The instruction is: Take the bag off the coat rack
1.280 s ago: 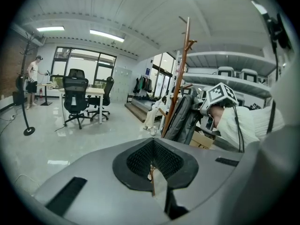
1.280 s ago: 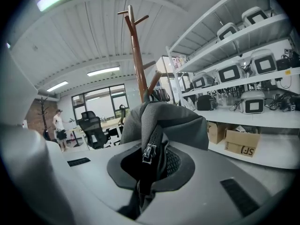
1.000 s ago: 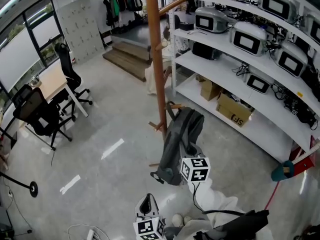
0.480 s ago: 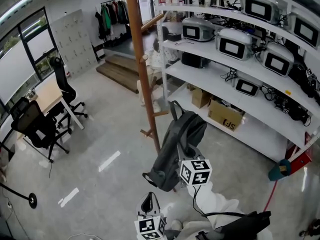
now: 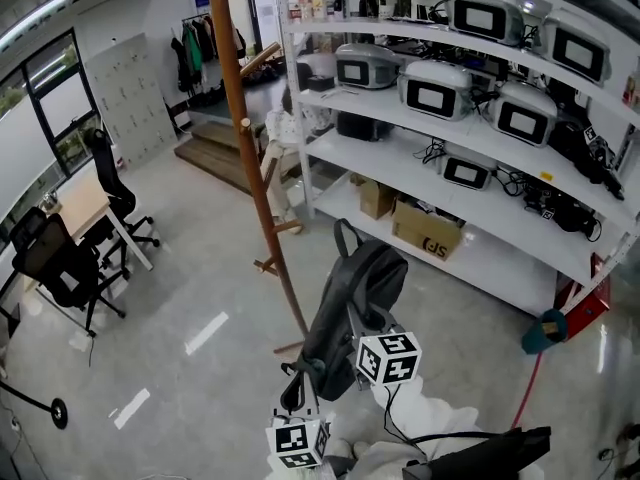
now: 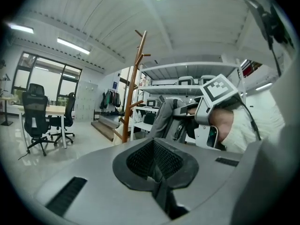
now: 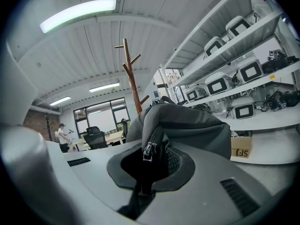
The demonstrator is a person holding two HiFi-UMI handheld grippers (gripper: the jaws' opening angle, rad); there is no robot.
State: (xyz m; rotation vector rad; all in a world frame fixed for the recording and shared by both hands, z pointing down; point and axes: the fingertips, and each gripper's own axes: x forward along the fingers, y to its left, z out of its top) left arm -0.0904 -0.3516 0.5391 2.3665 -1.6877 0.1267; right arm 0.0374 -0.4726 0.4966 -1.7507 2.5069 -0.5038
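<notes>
Grey bag [image 7: 187, 125], clamped in right gripper [image 7: 152, 165], seems clear of rack [image 5: 250, 168]; left gripper [image 6: 154, 165] closed, empty; next, carry it away.

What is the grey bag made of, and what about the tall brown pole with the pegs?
The bag looks like woven grey cloth, probably nylon or polyester: matte, soft folds, with a zipper that seems metal. The coat rack looks like wood, smooth and reddish-brown, perhaps varnished.
</notes>
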